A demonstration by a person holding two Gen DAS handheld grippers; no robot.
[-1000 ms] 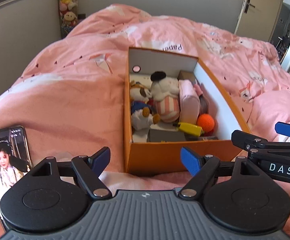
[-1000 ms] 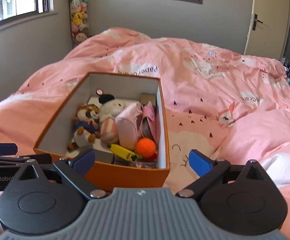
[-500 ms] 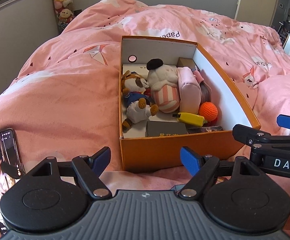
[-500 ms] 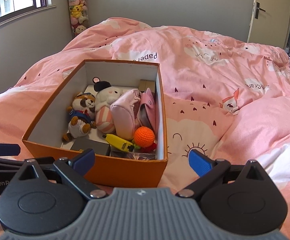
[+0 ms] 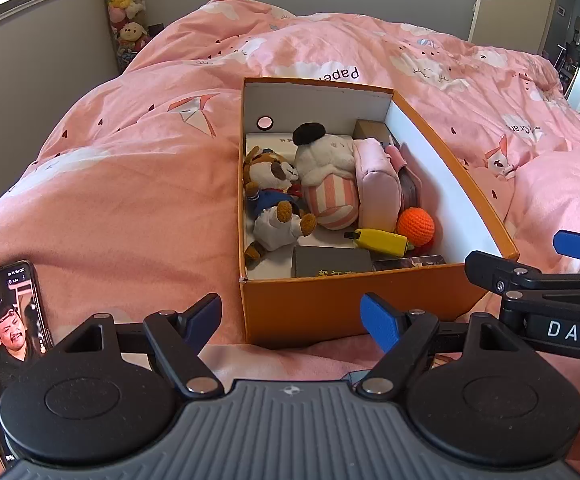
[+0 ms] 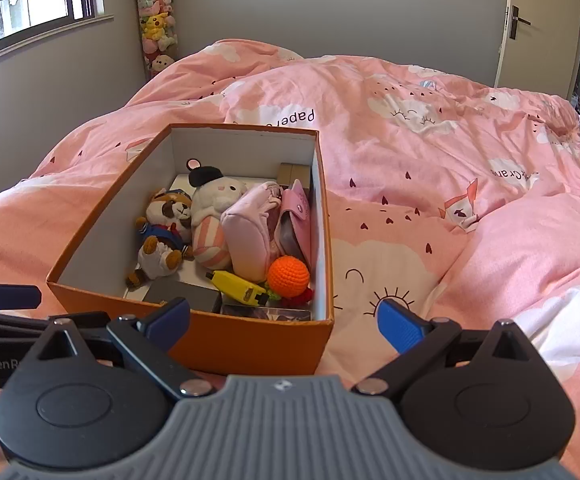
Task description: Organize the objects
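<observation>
An orange cardboard box [image 5: 354,300] [image 6: 249,340] sits on the pink bedspread. Inside lie a raccoon plush [image 5: 273,196] [image 6: 163,232], a white striped plush [image 5: 330,176] [image 6: 209,216], a pink pouch [image 5: 378,192] [image 6: 249,236], an orange crocheted ball [image 5: 415,226] [image 6: 288,276], a yellow object [image 5: 380,241] [image 6: 237,285] and a dark grey case [image 5: 330,262] [image 6: 183,295]. My left gripper [image 5: 292,318] is open in front of the box's near wall, empty. My right gripper [image 6: 283,322] is open at the box's near right corner, empty.
A phone [image 5: 7,336] with a lit screen lies on the bedspread at the near left. The pink duvet [image 6: 430,152] covers the whole bed in soft folds. A plush-toy rack [image 6: 155,20] stands by the far wall, a door [image 6: 538,24] at the right.
Both wrist views have risen and tilted down, showing more of the box's inside. Both grippers stay open. The picture on the phone screen changed.
</observation>
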